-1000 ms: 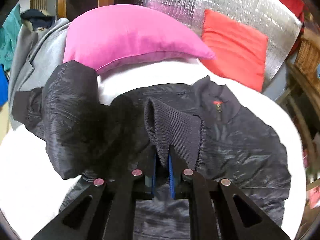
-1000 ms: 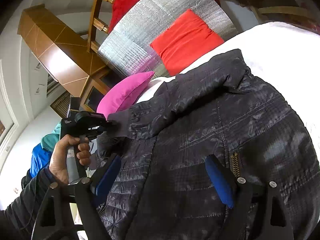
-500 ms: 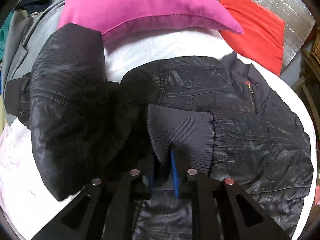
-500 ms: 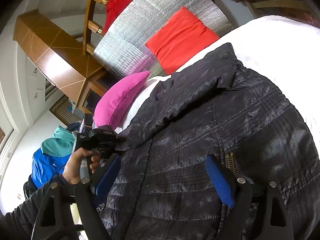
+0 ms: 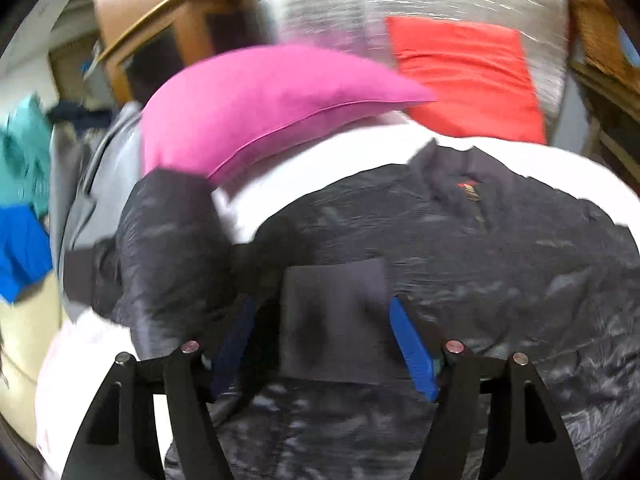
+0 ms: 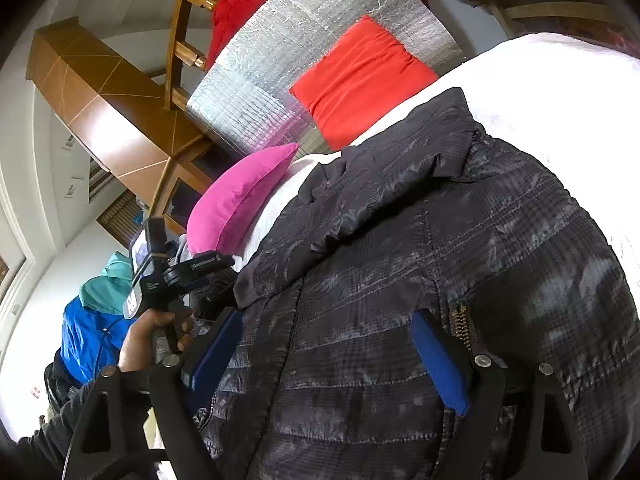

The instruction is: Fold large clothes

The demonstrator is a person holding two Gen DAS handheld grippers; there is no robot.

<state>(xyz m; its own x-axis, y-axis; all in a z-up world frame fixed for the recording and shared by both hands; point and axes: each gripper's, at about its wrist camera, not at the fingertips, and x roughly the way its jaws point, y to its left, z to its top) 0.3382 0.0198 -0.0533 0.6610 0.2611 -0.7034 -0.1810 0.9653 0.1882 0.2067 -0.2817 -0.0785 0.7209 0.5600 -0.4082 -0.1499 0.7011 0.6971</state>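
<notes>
We see the left claw [image 5: 320, 344] spread wide now; half a second ago it was clenched on the ribbed cuff [image 5: 334, 320], which has dropped flat onto the front of the black quilted jacket [image 5: 480, 248] and lies between the parted blue pads [image 5: 412, 348] without being pinched. The view is blurred with motion. The jacket lies spread on the white bed [image 6: 560, 92], collar toward the pink pillow [image 5: 256, 100] and the red cushion [image 5: 468, 76]. Our right claw [image 6: 328, 356] hangs released over the jacket's chest, as before, beside its zipper [image 6: 460, 320].
</notes>
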